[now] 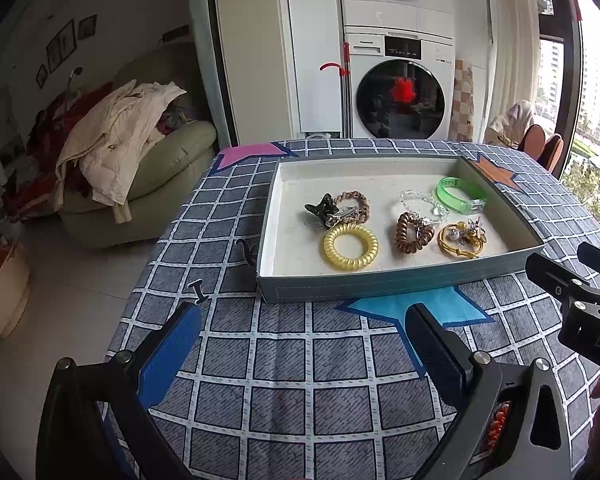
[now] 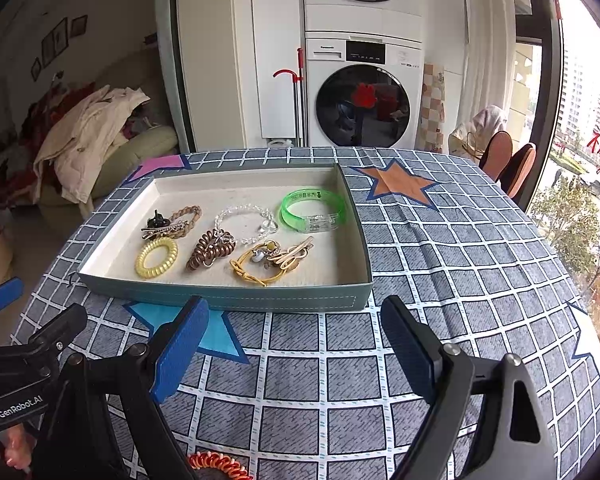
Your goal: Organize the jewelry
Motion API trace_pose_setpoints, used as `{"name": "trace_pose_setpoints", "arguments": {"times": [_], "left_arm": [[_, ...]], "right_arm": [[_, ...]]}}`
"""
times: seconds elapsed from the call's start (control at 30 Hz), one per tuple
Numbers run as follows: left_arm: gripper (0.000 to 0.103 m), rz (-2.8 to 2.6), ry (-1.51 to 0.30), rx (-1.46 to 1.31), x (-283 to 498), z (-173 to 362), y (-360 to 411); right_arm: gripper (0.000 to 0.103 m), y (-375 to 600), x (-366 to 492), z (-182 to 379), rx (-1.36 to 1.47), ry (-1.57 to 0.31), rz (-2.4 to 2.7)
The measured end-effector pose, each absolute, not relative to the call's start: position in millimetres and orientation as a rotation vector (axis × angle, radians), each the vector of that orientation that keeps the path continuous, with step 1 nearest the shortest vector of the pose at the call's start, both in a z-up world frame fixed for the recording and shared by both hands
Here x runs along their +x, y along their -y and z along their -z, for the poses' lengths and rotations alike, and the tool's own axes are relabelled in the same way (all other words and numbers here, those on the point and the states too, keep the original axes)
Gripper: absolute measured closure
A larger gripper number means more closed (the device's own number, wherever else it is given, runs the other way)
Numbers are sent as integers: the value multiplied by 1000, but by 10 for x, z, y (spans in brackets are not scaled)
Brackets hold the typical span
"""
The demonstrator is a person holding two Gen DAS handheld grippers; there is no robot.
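both my grippers hover short of the tray [image 2: 228, 303].
left gripper [image 1: 300, 344] and right gripper [image 2: 294, 344] fingers spread apart, empty; jewelry like the yellow coil tie [image 1: 351, 247] and green bangle [image 2: 313, 209] lies inside it.

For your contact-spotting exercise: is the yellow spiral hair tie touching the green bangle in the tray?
Apart. The right wrist view shows the yellow spiral hair tie near the tray's left side, the green bangle far right, other pieces lying between.
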State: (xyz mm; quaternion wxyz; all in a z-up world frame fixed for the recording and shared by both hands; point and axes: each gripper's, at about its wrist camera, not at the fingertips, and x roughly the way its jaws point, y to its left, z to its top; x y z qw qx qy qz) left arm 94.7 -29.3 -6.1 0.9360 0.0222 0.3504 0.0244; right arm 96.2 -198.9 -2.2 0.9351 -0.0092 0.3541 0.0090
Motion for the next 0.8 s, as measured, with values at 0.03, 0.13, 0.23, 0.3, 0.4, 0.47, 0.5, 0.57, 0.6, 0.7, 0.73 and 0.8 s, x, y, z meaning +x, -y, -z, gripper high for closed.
{"name": "trace_pose_setpoints", "arguments": {"times": [0.03, 0.13, 0.23, 0.3, 0.4, 0.47, 0.5, 0.57, 0.6, 0.7, 0.73, 0.8], "left_arm": [[0, -51, -717, 45, 942, 63, 292], [0, -53, -719, 44, 941, 69, 288], [0, -55, -718, 45, 942, 69, 288], [0, -54, -719, 44, 944, 70, 285], [0, -54, -717, 44, 942, 69, 286], [0, -55, -718, 45, 943, 69, 288], [0, -54, -718, 44, 944, 70, 287], [0, -55, -718, 45, 944, 70, 287], [0, -55, -718, 45, 944, 70, 286], [0, -55, -718, 44, 946, 70, 285], [0, -55, -719, 44, 945, 70, 285], [0, -55, -719, 42, 942, 74, 282]], "right_arm": [[13, 1988, 958, 25, -19, -723, -18], [13, 1990, 960, 19, -19, -723, -18], [13, 1989, 960, 15, -18, -724, -18], [13, 1989, 960, 14, -20, -723, -17], [13, 1989, 960, 14, -20, -723, -17], [13, 1988, 960, 15, -18, -723, -17], [13, 1989, 963, 12, -18, -723, -18], [13, 1986, 961, 15, -20, -723, -18], [13, 1987, 964, 13, -21, -723, -18], [13, 1985, 963, 12, -19, -722, -19], [13, 1983, 960, 13, -20, -722, -19], [13, 1981, 961, 11, -21, -722, -19]]}}
